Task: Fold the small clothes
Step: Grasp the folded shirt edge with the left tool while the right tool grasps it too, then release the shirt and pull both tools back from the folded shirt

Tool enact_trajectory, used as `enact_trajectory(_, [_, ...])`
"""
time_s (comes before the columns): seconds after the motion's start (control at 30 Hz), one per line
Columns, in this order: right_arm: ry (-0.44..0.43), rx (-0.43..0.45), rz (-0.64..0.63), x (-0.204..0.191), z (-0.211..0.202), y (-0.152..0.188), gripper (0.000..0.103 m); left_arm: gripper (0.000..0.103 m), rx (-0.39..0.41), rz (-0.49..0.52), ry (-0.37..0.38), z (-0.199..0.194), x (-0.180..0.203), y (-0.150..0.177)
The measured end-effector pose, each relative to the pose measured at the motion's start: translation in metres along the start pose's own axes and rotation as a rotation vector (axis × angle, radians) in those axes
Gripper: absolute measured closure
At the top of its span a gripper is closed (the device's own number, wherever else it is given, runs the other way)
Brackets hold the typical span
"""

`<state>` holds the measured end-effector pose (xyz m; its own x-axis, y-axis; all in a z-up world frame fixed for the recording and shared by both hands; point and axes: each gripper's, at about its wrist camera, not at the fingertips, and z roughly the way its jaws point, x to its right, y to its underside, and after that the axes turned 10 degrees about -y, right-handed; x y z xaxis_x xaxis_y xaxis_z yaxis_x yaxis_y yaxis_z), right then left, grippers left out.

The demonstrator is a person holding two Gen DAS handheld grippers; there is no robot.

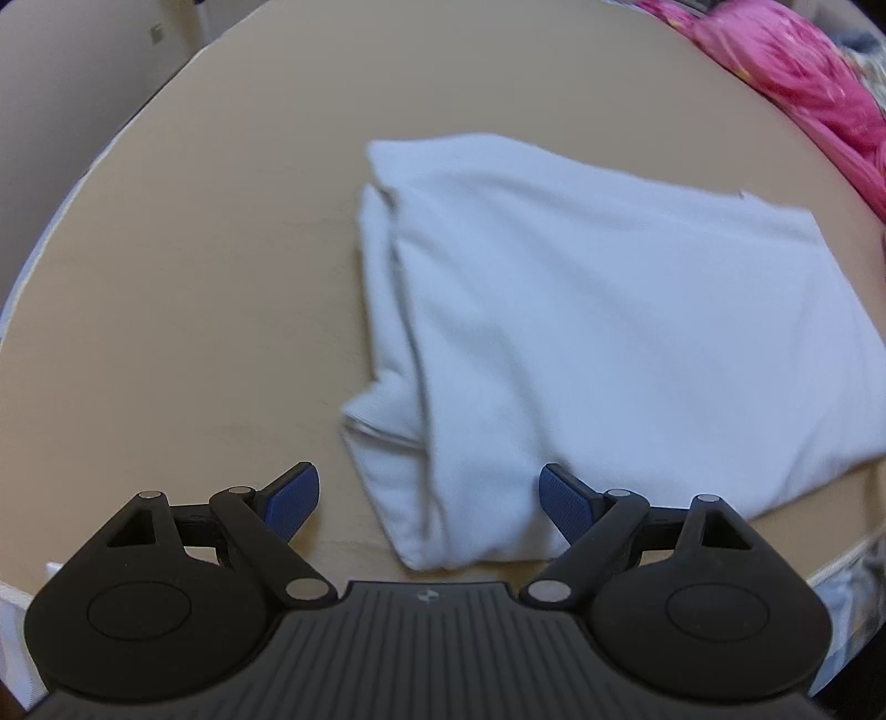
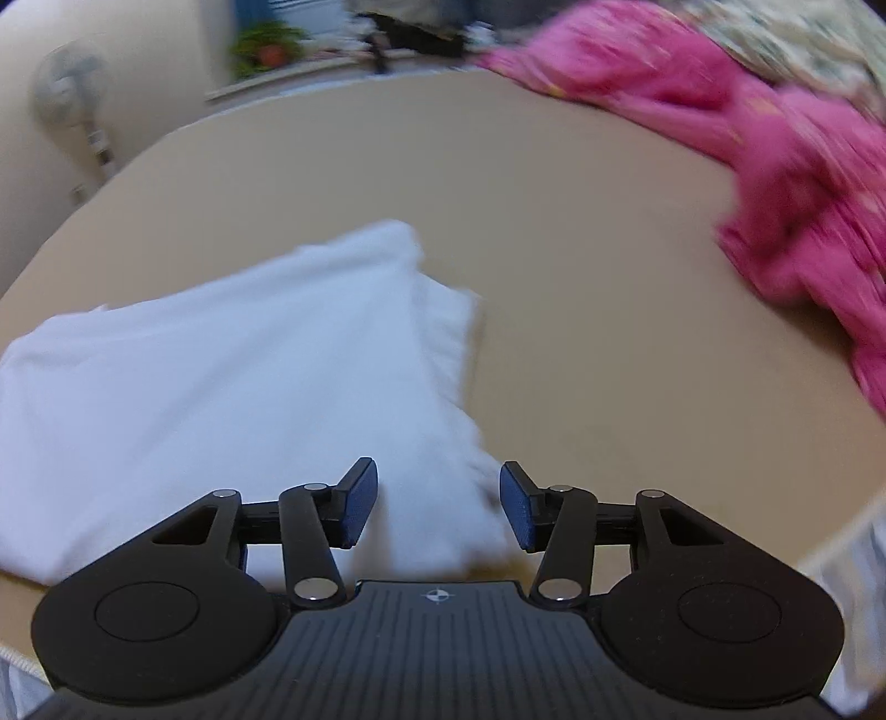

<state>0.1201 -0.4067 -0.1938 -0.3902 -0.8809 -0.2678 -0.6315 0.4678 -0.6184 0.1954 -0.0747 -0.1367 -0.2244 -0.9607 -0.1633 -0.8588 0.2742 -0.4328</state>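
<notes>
A folded white garment (image 1: 581,332) lies flat on the tan table (image 1: 194,304). My left gripper (image 1: 429,501) hovers over its near left corner, jaws wide open, blue pads (image 1: 293,501) apart with nothing pinched. In the right wrist view the same white garment (image 2: 221,387) fills the left half. My right gripper (image 2: 439,501) stands above its near right corner, jaws partly apart, and the cloth lies below the fingers, not clamped. A crumpled pink garment (image 2: 775,194) lies at the far right of the table.
The pink cloth (image 1: 803,83) sits at the far right in the left wrist view. Bare tan table (image 2: 609,332) lies between white and pink clothes. Beyond the table stand a fan (image 2: 66,94) and a potted plant (image 2: 266,50). The table's near edge (image 2: 830,543) runs close by.
</notes>
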Motion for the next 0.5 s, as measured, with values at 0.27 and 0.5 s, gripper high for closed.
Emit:
enact_trajectory(0.27, [-0.149, -0.047, 0.064, 0.021, 0.003, 0.007, 0.094, 0.097, 0.020, 0.120, -0.037, -0.012, 0.009, -0.001])
enact_trajectory(0.5, [-0.126, -0.091, 0.060, 0.032, 0.011, 0.021, 0.086, 0.061, -0.009, 0.216, -0.166, 0.004, 0.007, 0.007])
